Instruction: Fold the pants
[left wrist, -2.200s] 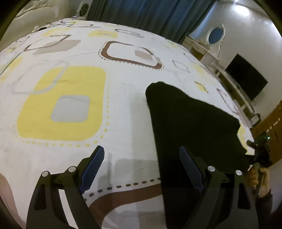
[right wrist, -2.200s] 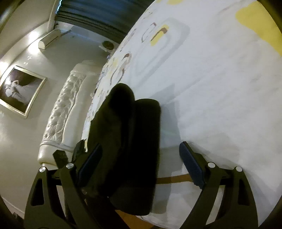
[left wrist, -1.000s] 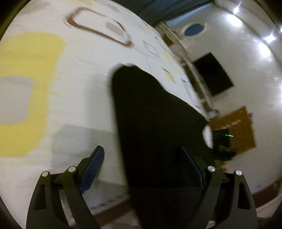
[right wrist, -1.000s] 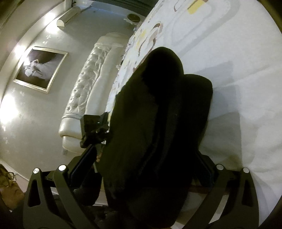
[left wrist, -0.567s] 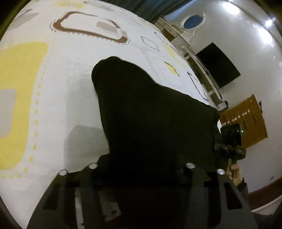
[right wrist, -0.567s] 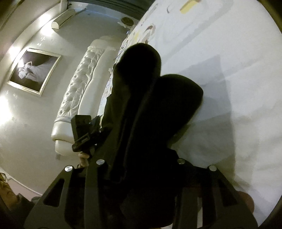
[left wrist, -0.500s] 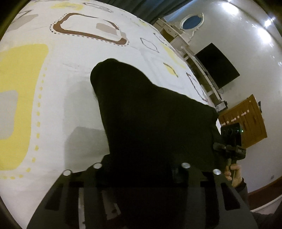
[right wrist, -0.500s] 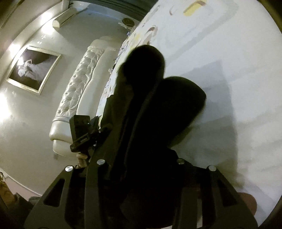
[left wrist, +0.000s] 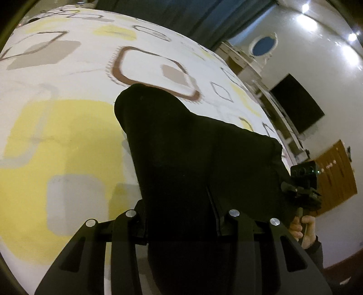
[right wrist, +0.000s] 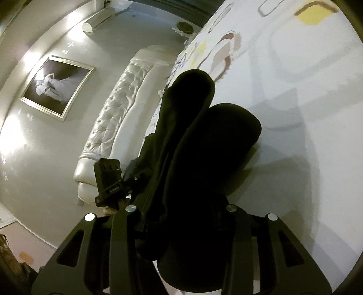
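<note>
The black pants [left wrist: 192, 147] lie folded into a thick bundle on the white patterned bedspread [left wrist: 68, 136]. My left gripper [left wrist: 181, 215] is shut on the bundle's near end, and the cloth hides its pads. From the right wrist, the pants [right wrist: 204, 140] show as two stacked rolls rising off the bedspread [right wrist: 306, 113], with my right gripper [right wrist: 181, 217] shut on their near end. Each gripper appears in the other's view: the right one [left wrist: 301, 188] sits at the bundle's right corner, held by a hand [left wrist: 304, 229], and the left one [right wrist: 111, 181] is at the left side.
A dark blue curtain [left wrist: 181, 15] hangs beyond the bed. A dressing table with an oval mirror [left wrist: 264, 43], a black screen [left wrist: 297, 102] and a wooden door [left wrist: 335, 177] stand to the right. A white tufted headboard [right wrist: 122, 109] and a framed picture [right wrist: 56, 88] are on the other side.
Both grippers went from open around the pants' near end to shut on it. The bundle has since been carried further over the bed, its near end raised off the cover.
</note>
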Available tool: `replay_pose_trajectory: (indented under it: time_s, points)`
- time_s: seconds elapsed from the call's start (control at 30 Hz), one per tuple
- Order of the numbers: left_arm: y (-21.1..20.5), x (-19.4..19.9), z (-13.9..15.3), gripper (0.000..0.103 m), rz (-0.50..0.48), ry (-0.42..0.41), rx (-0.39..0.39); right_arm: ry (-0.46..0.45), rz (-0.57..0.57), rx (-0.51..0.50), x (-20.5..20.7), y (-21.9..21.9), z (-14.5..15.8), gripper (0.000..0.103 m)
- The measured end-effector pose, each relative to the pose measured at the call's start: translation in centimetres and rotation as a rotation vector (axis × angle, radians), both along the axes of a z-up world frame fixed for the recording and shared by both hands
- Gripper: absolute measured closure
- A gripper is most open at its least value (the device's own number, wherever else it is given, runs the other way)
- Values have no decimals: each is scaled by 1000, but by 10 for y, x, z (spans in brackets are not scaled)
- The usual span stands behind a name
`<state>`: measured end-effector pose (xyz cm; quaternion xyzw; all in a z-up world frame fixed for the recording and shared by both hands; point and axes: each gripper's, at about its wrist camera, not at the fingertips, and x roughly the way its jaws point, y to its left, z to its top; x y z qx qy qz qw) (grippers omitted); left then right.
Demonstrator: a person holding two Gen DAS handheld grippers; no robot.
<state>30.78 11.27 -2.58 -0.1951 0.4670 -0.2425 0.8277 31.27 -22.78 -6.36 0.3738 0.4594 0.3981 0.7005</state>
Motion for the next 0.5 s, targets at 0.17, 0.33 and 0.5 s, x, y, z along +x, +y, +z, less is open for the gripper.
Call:
replay_pose_trajectory:
  time_s: [0.17, 0.33, 0.5]
  points:
    - [27, 15, -2, 64, 33, -5, 10, 5, 22, 10, 32, 28, -2, 67]
    - [42, 22, -11, 64, 42, 1, -13, 38, 27, 23, 47, 36, -14, 67]
    - [49, 21, -29, 60, 45, 0, -66, 72, 18, 71, 47, 31, -35, 67]
